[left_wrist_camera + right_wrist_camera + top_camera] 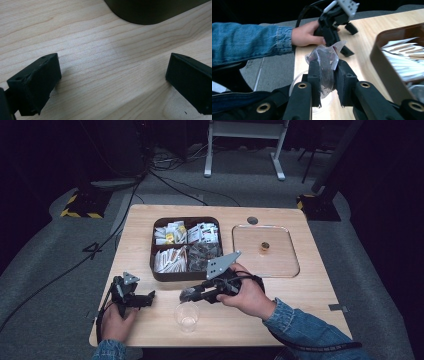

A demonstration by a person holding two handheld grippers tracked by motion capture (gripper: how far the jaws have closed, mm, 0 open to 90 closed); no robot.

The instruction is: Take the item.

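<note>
Plastic cup (187,316), one, stood nearest on the counter (300,290). Just above it the right gripper (327,75) pinched one clear sachet (325,60); the left gripper (112,82) rested with jaws wide apart. Beyond lay one four-compartment box (159,270) and one clear tray (290,266).

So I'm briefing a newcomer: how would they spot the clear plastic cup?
Start at the brown divided box of packets mid-table. Come toward the person's edge to the clear cup, upright below the right gripper. It alone is see-through and round.
</note>
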